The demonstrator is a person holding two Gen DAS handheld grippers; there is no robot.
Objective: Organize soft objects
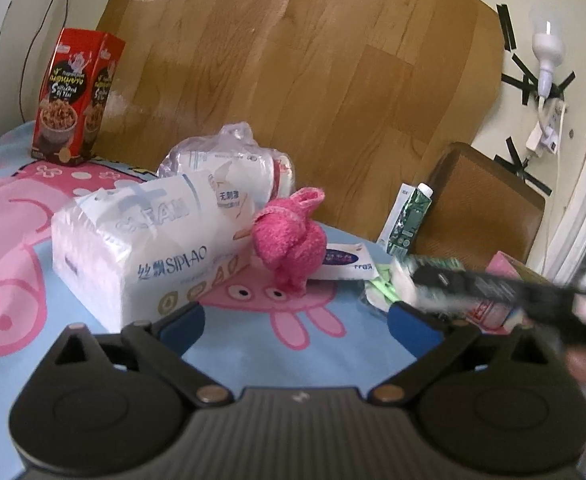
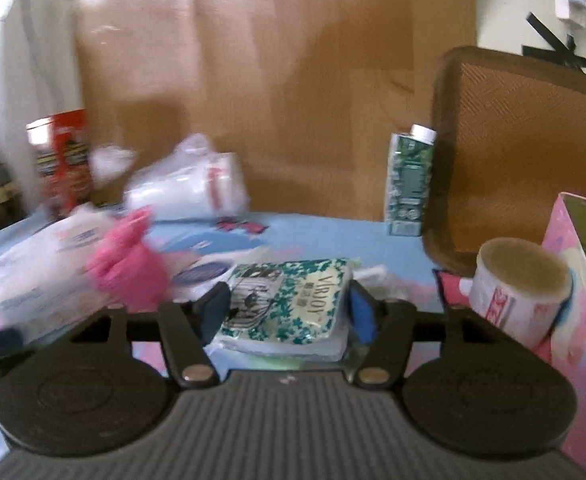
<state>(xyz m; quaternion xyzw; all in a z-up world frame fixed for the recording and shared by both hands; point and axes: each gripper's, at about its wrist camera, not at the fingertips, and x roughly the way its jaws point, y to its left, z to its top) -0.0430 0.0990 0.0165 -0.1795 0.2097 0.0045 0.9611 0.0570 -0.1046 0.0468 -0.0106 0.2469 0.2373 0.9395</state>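
My left gripper (image 1: 297, 320) stands wide open above the blue cartoon cloth (image 1: 253, 352), with nothing between its blue pads. Just ahead of it lie a white SIPIAO tissue pack (image 1: 133, 252) and a pink towel bunny (image 1: 289, 236) leaning against the pack. Behind them sits a clear bag of white rolls (image 1: 233, 168). My right gripper (image 2: 289, 314) is shut on a green-and-white VIRJOY tissue pack (image 2: 289, 300), one blue pad against each side. The left wrist view shows that gripper as a dark blur (image 1: 493, 284) at the right. The bunny (image 2: 129, 264) appears blurred to its left.
A red snack box (image 1: 73, 96) stands at the back left. A green drink carton (image 2: 409, 184) stands at the back edge beside a brown chair back (image 2: 533, 140). At the right are a roll with red print (image 2: 521, 292) and a pink box (image 2: 581, 320). A small white packet (image 1: 345, 260) lies beside the bunny.
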